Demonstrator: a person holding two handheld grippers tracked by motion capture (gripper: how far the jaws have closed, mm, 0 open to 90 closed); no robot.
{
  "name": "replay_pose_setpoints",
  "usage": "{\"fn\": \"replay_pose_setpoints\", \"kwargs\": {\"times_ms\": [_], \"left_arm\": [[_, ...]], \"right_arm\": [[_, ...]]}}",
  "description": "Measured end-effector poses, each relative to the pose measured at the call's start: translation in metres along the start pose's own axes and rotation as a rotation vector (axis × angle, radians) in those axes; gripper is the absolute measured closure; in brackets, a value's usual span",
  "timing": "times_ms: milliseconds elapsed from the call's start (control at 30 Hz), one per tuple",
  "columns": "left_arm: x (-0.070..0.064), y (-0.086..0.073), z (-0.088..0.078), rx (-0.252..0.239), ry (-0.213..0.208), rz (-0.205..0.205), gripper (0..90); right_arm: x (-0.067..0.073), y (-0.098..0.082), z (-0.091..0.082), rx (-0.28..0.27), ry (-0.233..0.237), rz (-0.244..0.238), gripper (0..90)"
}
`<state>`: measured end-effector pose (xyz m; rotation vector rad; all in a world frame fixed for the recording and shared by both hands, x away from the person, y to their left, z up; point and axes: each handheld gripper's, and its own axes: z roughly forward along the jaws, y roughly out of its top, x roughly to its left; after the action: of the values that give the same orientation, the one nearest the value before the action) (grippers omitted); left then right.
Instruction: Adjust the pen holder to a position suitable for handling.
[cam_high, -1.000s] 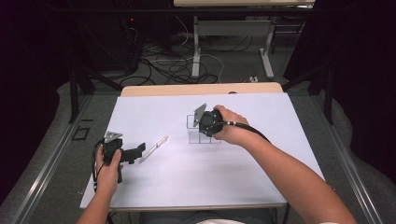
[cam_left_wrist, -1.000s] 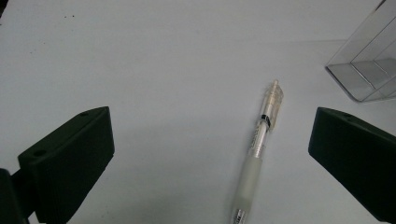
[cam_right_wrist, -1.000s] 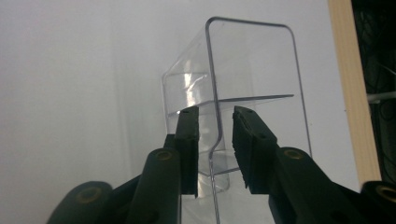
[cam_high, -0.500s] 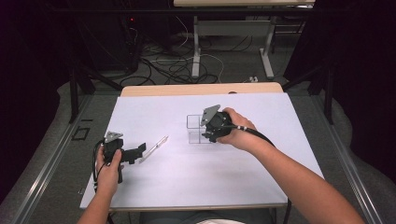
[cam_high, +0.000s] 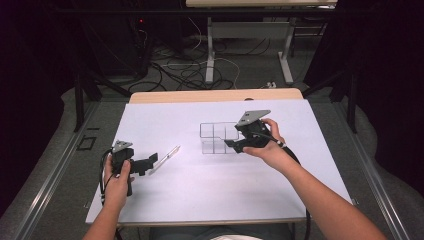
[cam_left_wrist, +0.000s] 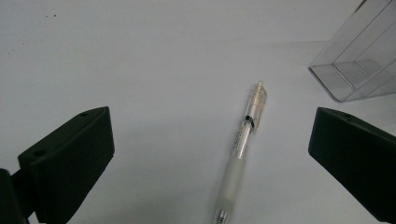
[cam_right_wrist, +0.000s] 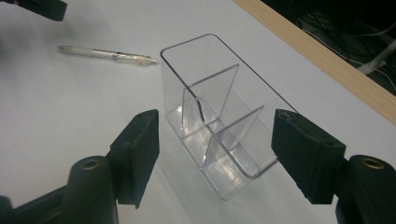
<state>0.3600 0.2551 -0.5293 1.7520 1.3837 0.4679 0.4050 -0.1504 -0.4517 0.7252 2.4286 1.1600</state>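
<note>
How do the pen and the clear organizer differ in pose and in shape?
The pen lies flat on the white table, while the clear organizer stands upright with its top open. The pen is one slim stick, while the organizer is a wide box split by inner walls into compartments. The pen lies before the left gripper, the organizer before the right gripper. Both are see-through plastic.

The left gripper view's bottom edge cuts off the clear plastic pen (cam_left_wrist: 243, 140); its right edge crops the transparent divided organiser (cam_left_wrist: 359, 65).
</note>
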Motion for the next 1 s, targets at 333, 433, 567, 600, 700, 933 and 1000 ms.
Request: {"fn": "replay_pose_setpoints", "kwargs": {"times_ms": [333, 433, 567, 600, 700, 933, 1000], "left_arm": [[-0.002, 0.001, 0.002, 0.030, -0.017, 0.022, 0.2], [-0.005, 0.001, 0.003, 0.022, -0.016, 0.032, 0.2], [-0.007, 0.000, 0.005, 0.040, -0.003, 0.051, 0.2], [-0.007, 0.000, 0.005, 0.048, -0.001, 0.049, 0.2], [-0.008, 0.000, 0.005, 0.045, 0.009, 0.039, 0.2], [-0.009, 0.000, 0.007, 0.068, 0.015, 0.049, 0.2], [-0.010, 0.001, 0.006, 0.071, 0.013, 0.039, 0.2]], "right_arm": [[-0.007, -0.039, -0.012, -0.023, -0.107, 0.095, 19.3], [-0.010, -0.051, -0.016, -0.015, -0.119, 0.138, 15.9], [-0.016, -0.069, -0.020, -0.029, -0.109, 0.224, 14.8], [-0.017, -0.074, -0.021, -0.032, -0.108, 0.244, 14.6], [-0.022, -0.088, -0.025, -0.038, -0.126, 0.285, 14.6], [-0.032, -0.113, -0.035, -0.038, -0.170, 0.342, 2.0], [-0.034, -0.118, -0.038, -0.051, -0.180, 0.364, 0.0]]}}
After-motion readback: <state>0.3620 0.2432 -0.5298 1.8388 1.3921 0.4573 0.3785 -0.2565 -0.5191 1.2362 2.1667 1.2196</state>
